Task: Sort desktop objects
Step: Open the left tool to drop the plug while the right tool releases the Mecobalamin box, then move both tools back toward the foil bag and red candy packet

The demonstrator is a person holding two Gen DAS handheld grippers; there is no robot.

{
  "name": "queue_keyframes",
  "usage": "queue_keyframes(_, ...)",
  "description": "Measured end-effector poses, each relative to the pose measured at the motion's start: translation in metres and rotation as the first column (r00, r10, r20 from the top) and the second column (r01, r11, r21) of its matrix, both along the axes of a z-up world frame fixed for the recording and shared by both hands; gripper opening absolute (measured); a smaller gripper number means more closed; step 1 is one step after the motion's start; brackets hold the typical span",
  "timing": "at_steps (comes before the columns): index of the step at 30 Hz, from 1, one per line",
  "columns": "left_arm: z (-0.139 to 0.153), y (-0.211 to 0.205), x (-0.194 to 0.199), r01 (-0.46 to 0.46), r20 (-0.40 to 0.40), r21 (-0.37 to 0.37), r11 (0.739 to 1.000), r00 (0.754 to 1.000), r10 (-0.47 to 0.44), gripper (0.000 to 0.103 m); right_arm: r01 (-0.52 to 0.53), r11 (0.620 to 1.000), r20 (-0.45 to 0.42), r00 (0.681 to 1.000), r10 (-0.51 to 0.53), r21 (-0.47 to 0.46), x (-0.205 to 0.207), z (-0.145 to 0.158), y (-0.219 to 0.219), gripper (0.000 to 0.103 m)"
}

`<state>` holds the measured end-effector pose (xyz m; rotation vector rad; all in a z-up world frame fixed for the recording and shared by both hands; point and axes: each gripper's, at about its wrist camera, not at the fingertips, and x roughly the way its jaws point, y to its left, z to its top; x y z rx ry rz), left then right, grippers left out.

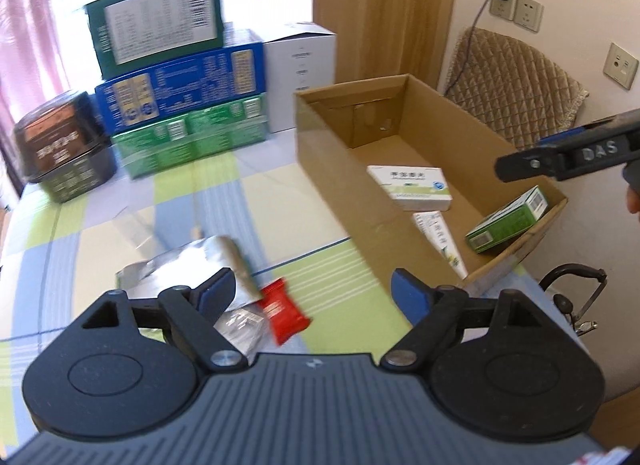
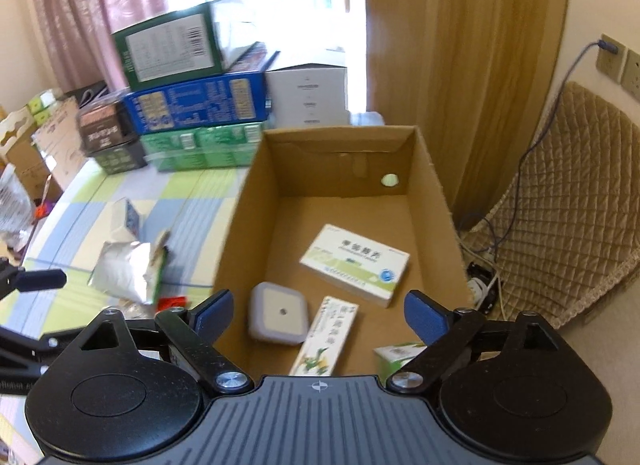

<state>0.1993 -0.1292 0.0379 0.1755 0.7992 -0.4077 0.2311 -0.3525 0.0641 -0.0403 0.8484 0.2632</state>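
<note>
Both grippers are empty with fingers spread: the right gripper [image 2: 318, 307] hovers over the open brown cardboard box [image 2: 240, 225] collecting sorted packets, while the left gripper [image 1: 310, 291] faces the red sachet [image 1: 284, 315] on the checked tabletop [image 1: 180, 201].

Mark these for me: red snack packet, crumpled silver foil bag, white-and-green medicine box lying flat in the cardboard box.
red snack packet [image 1: 285, 310], left wrist view, middle of its printed face
crumpled silver foil bag [image 1: 208, 261], left wrist view, shiny upper panel
white-and-green medicine box [image 2: 355, 261], right wrist view, centre of top face
</note>
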Motion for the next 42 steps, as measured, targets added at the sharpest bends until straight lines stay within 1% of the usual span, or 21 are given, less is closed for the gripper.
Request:
queue_keyframes(5,0.004,0.045,-0.014,-0.064,0.006,0.026,0.998,0.998,0.064,0.087,-0.066,0.998,0.023,0.998,0.066,-0.005,-0.018,0.007,0.032,0.094)
queue_keyframes(11,0.007,0.102,-0.032,-0.139,0.019,0.062,0.988,0.99,0.138,0.098,-0.143,0.99,0.039,0.989,0.143,-0.001,-0.039,0.011,0.072,0.101)
queue_keyframes(13,0.006,0.12,-0.038,-0.163,0.022,0.075,0.984,0.987,0.162,0.101,-0.168,0.986,0.047,0.985,0.168,-0.005,-0.046,0.011,0.085,0.101)
queue_keyframes(16,0.003,0.141,-0.047,-0.19,0.018,0.082,0.978,0.982,0.189,0.101,-0.201,0.98,0.055,0.978,0.201,-0.007,-0.057,0.009,0.103,0.101)
queue_keyframes(20,-0.005,0.159,-0.057,-0.213,0.011,0.091,0.973,0.977,0.213,0.101,-0.215,0.976,0.06,0.975,0.214,0.011,-0.07,0.002,0.121,0.101)
queue_keyframes(25,-0.014,0.168,-0.067,-0.222,-0.005,0.072,0.972,0.975,0.223,0.102,-0.217,0.976,0.065,0.974,0.215,0.026,-0.086,-0.013,0.138,0.101)
queue_keyframes(28,-0.021,0.167,-0.068,-0.212,-0.012,0.063,0.975,0.977,0.213,0.101,-0.21,0.977,0.071,0.975,0.208,0.025,-0.093,-0.027,0.147,0.101)
queue_keyframes(34,-0.045,0.16,-0.065,-0.144,0.005,0.052,0.988,0.99,0.144,0.101,-0.156,0.987,0.072,0.986,0.152,0.045,-0.098,-0.066,0.159,0.101)
queue_keyframes(38,-0.066,0.154,-0.059,-0.096,0.02,0.053,0.994,0.995,0.095,0.101,-0.133,0.991,0.073,0.989,0.131,0.014,-0.092,-0.094,0.166,0.099)
queue_keyframes(40,-0.075,0.149,-0.054,-0.078,0.032,0.051,0.996,0.997,0.076,0.101,-0.125,0.992,0.08,0.989,0.124,0.001,-0.085,-0.105,0.168,0.093)
queue_keyframes(41,-0.08,0.147,-0.051,-0.07,0.035,0.051,0.996,0.997,0.068,0.101,-0.122,0.993,0.079,0.989,0.121,0.002,-0.081,-0.11,0.168,0.091)
queue_keyframes(42,-0.085,0.145,-0.047,-0.061,0.039,0.048,0.997,0.997,0.06,0.1,-0.121,0.993,0.074,0.99,0.12,0.003,-0.077,-0.115,0.168,0.088)
